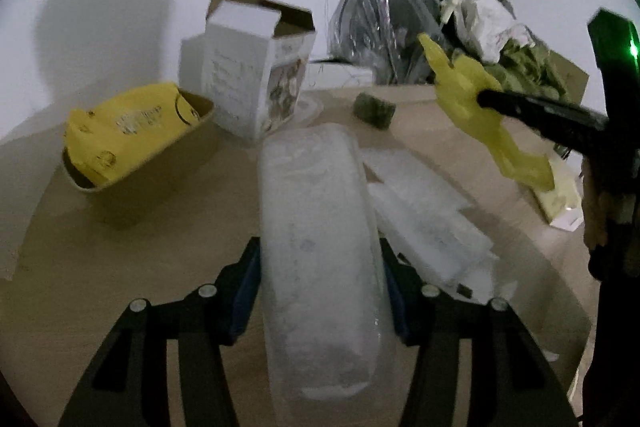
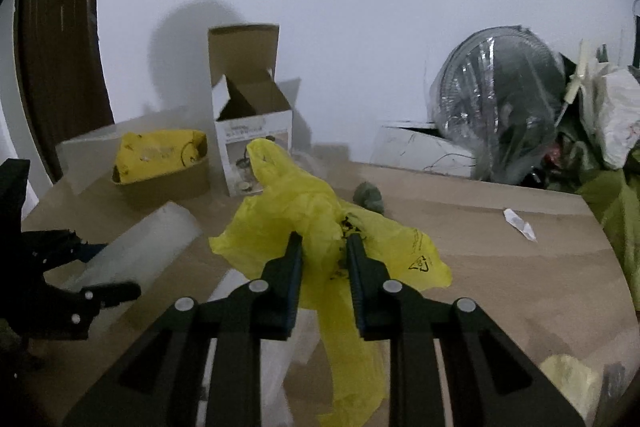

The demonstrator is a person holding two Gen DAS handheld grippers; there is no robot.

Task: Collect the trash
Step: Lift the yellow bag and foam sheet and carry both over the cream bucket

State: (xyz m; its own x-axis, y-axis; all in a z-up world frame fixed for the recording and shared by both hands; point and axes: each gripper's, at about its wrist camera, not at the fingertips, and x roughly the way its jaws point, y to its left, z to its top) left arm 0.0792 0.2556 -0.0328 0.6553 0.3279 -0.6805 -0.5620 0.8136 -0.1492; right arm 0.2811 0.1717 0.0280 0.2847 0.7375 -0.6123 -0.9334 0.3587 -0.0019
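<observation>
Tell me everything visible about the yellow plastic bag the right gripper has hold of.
The yellow bag is thin, crumpled plastic film with a small recycling mark printed near one corner and dark specks at the pinched spot. The right gripper is shut on its bunched middle, lifting it above the wooden table. One end sticks up, another hangs down below the fingers. In the left wrist view it dangles stretched from the gripper, clear of other trash.

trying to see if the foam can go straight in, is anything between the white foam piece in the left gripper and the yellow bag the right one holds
Nothing visible blocks it. The left gripper is shut on the white foam piece, and the right gripper is shut on the yellow bag, off to its right above the table. But the bag hangs bunched, with no opening showing.
</observation>
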